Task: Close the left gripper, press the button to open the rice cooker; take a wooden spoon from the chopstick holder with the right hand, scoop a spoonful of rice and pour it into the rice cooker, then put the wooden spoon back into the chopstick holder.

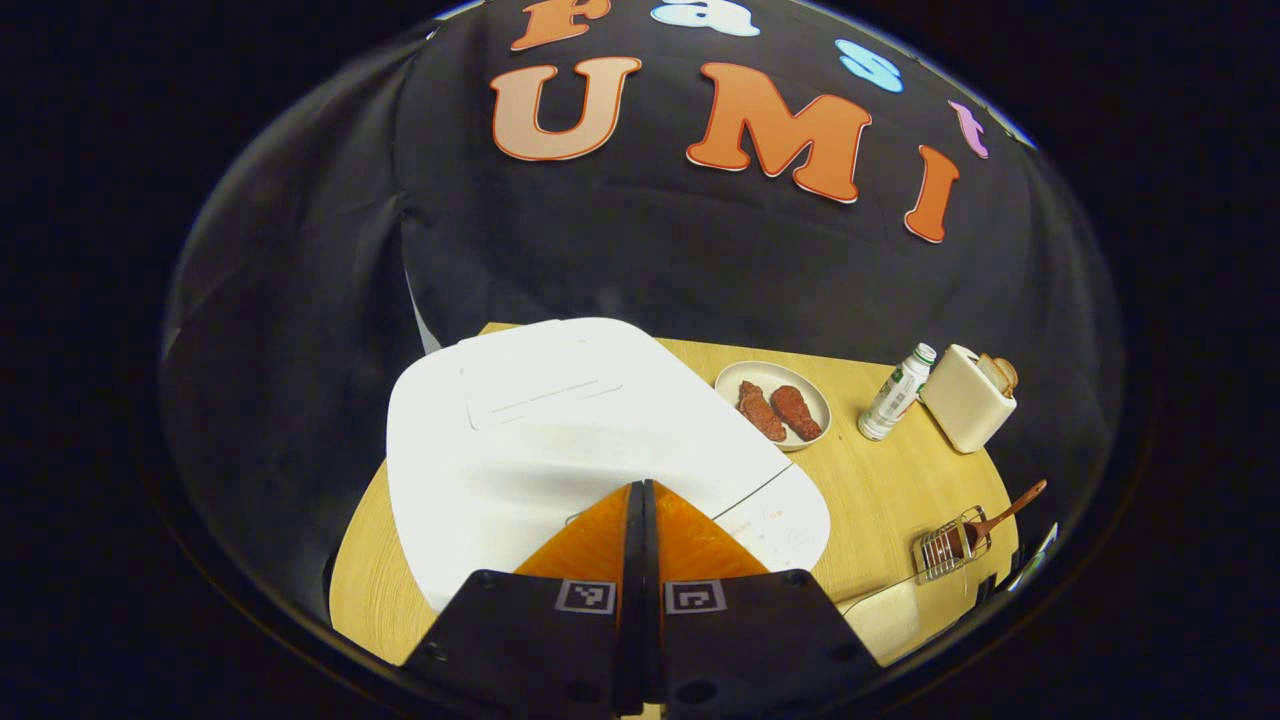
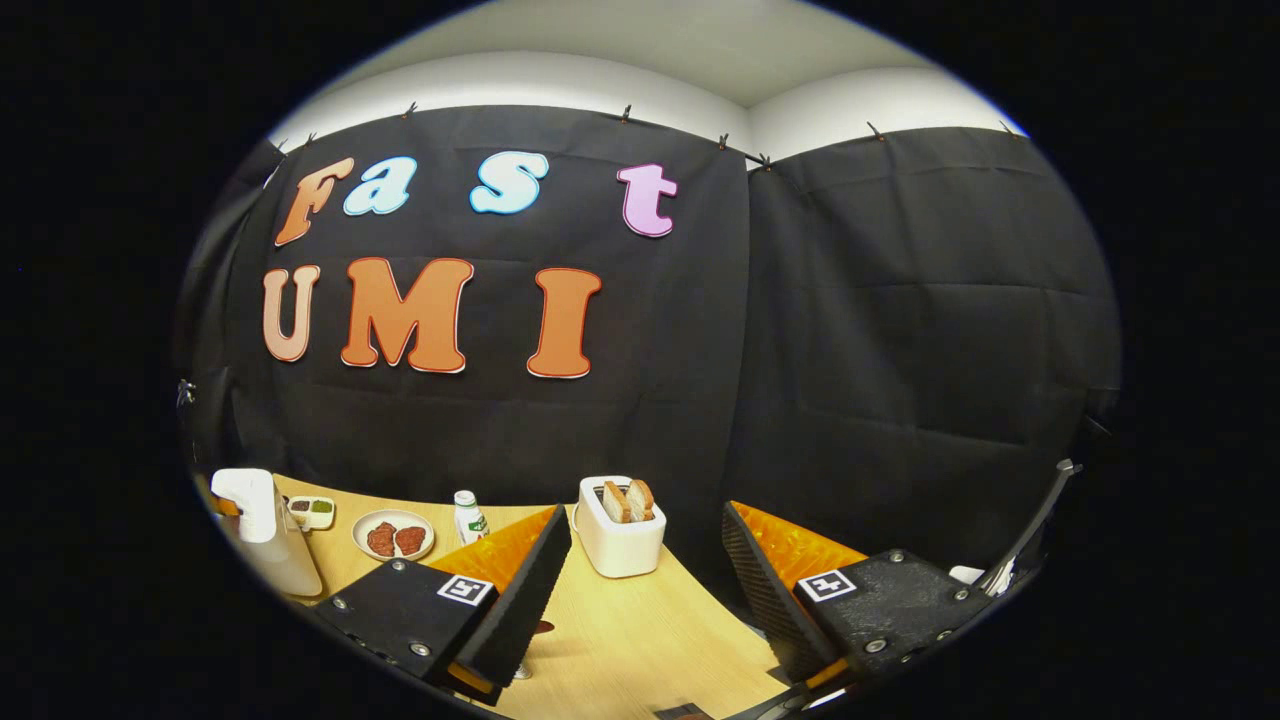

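Here, in the left gripper view, the rice cooker [image 1: 580, 440] sits at the left of the pale wood-grain tabletop [image 1: 890, 480]; it is a smooth white block with rounded corners, its lid down, a shallow rectangular recess on top and faint touch markings near its front right corner; the left tool [image 1: 640, 495] has its 2 fingers pressed together with nothing between them, the tips over the cooker's front edge; to the right lies an oval plate [image 1: 740, 378] with 2 reddish-brown pieces of food, then a tilted white bottle [image 1: 896, 392], then a cream toaster [image 1: 965, 400] with bread in it; nearer and at the right edge a wire chopstick holder [image 1: 940, 550] carries the wooden spoon [image 1: 1005, 512], its handle slanting up and right.

In the right gripper view the right tool [image 2: 645, 560] is spread wide and empty above the tabletop, the toaster between its fingers farther off.
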`<state>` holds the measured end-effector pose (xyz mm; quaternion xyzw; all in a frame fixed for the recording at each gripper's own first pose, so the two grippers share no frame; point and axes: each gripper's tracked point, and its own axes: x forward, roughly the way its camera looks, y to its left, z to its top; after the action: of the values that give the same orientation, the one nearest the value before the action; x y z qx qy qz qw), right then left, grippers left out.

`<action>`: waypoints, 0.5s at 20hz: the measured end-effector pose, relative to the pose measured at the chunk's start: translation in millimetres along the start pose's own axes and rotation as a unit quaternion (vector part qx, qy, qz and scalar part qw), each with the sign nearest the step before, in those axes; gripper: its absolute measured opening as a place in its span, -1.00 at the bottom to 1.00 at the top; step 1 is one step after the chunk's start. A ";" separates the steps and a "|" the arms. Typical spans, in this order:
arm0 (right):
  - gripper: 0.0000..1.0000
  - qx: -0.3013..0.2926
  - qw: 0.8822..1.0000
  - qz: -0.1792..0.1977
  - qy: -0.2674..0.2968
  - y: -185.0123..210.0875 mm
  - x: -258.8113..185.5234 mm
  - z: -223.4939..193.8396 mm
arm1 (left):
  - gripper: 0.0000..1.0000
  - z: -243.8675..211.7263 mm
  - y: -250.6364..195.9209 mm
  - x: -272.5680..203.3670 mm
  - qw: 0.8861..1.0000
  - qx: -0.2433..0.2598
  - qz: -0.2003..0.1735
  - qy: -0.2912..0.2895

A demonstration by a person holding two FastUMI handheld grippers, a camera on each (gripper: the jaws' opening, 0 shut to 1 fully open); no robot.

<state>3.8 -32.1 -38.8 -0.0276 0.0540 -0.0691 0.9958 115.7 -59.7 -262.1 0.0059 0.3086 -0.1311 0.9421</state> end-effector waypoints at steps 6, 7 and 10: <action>0.90 0.006 1.000 0.007 -0.013 2.5 -9.5 8.3 | -0.91 52.7 6.7 -35.1 0.994 0.032 0.042 -0.090; 0.89 0.007 1.000 0.008 -0.014 1.8 -11.8 10.0 | -0.92 70.6 7.0 -50.7 0.991 0.044 0.053 -0.116; 0.90 0.014 1.000 0.011 -0.022 -0.4 -18.5 13.4 | -0.92 115.3 -3.8 -97.3 0.982 0.034 0.045 -0.178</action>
<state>-13.0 -29.2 -23.5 -0.0146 0.0318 -0.0584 0.9977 106.2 -50.3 -111.8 0.0286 0.1307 -0.0977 0.9862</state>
